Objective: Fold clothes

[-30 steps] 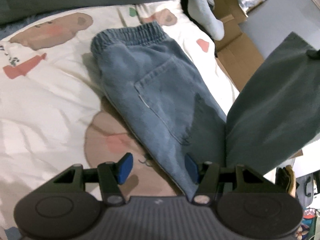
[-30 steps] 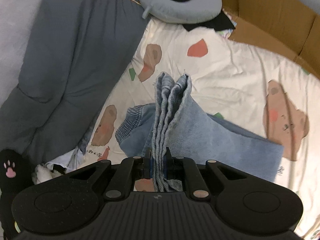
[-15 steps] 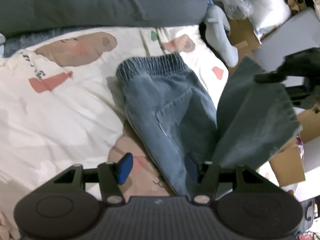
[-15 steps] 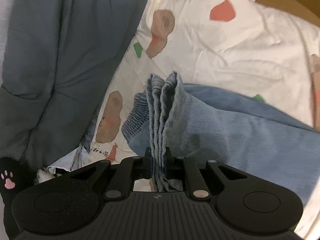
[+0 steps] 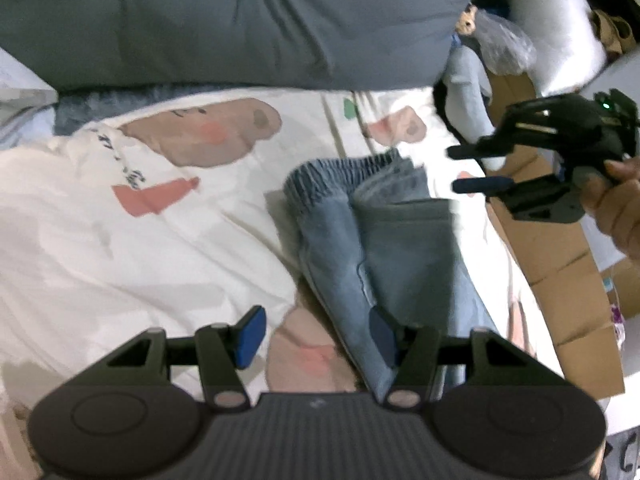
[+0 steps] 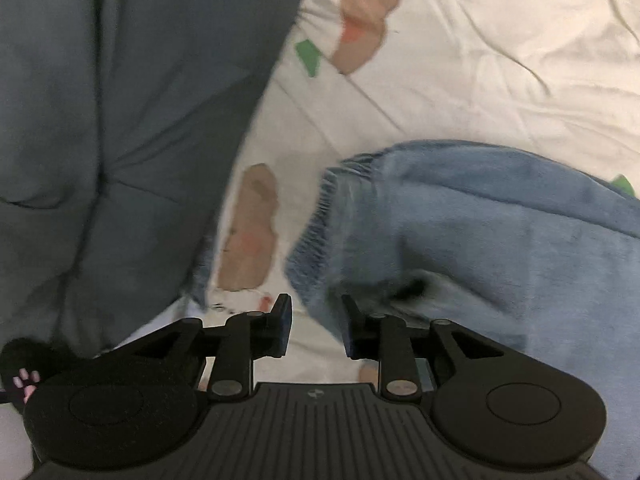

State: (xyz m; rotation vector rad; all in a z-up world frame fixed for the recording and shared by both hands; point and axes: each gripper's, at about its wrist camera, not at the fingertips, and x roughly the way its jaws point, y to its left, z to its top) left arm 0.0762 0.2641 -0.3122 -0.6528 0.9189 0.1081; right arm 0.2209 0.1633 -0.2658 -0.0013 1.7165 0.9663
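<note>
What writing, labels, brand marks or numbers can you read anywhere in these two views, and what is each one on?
Nothing can be read for sure.
Dark lettering on the bear-print sheet beside a bear: too blurred to read.
More dark print on the sheet near the right claw: too blurred.
Small pale mark on the left claw body: a logo shape, no letters legible.
Same small mark on the right claw's body: not legible.
Folded jeans: no label or tag visible.

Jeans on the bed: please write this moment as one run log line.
jeans: folded over, lying on sheet | right gripper: just opened, jaws empty, beside waistband | left gripper: open, over jeans
</note>
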